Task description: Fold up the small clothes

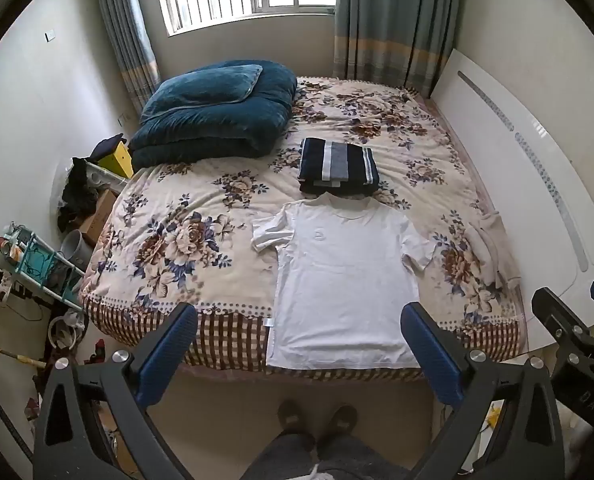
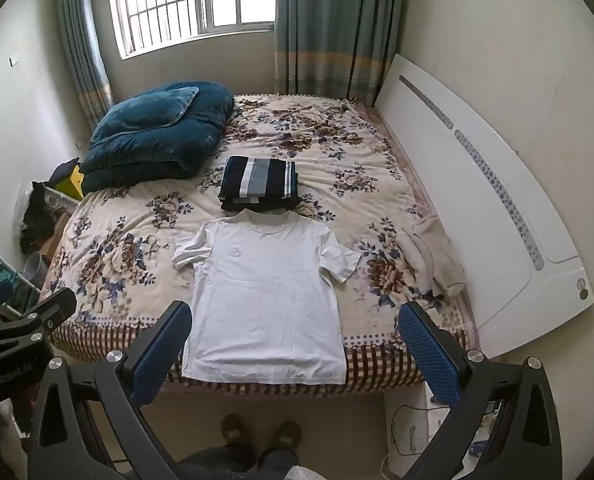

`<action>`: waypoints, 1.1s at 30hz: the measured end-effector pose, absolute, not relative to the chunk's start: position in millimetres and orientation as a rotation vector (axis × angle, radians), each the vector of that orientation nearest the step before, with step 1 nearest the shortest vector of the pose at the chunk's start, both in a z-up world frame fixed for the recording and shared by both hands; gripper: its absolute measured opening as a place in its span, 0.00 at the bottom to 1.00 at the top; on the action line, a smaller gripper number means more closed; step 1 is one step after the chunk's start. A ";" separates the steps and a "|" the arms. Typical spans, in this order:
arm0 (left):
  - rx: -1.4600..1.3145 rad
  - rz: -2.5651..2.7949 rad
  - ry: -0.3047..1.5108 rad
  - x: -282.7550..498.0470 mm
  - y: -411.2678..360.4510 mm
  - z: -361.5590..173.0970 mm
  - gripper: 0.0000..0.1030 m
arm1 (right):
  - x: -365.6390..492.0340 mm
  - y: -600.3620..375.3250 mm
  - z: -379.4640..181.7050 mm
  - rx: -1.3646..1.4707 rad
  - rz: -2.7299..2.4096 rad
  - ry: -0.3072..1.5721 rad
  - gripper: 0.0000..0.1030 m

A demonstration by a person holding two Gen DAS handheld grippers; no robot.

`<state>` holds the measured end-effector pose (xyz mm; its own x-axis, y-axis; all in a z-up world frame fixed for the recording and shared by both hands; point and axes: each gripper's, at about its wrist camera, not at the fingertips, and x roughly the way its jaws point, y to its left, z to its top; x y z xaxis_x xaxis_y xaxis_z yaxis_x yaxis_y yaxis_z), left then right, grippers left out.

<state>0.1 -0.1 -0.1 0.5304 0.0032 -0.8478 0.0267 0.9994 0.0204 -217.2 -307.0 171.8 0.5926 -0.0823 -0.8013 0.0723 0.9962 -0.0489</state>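
Note:
A white T-shirt [image 1: 343, 276] lies flat and face up on the floral bed, its hem at the near edge; it also shows in the right wrist view [image 2: 265, 292]. Its left sleeve is bent a little. A folded navy and grey striped garment [image 1: 337, 166] sits just beyond the collar, seen too in the right wrist view [image 2: 259, 184]. My left gripper [image 1: 297, 320] is open and empty, held above the floor in front of the hem. My right gripper [image 2: 295, 318] is open and empty beside it, also short of the bed.
A folded teal quilt with a pillow [image 1: 217, 116] lies at the far left of the bed. A crumpled beige cloth [image 2: 433, 264] lies by the white headboard [image 2: 497, 220] on the right. Clutter and a rack [image 1: 37, 256] stand left of the bed. The person's feet [image 1: 317, 416] are below.

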 end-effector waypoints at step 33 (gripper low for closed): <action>0.028 -0.021 0.994 22.0 -6.9 17.2 1.00 | -217.5 -303.6 180.9 -0.013 -0.091 0.928 1.00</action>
<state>22.0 -6.9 17.2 0.5450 -0.0047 -0.8384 0.0300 0.9995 0.0139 -217.5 -303.6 180.9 0.5961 -0.0844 -0.7985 0.0731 0.9960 -0.0507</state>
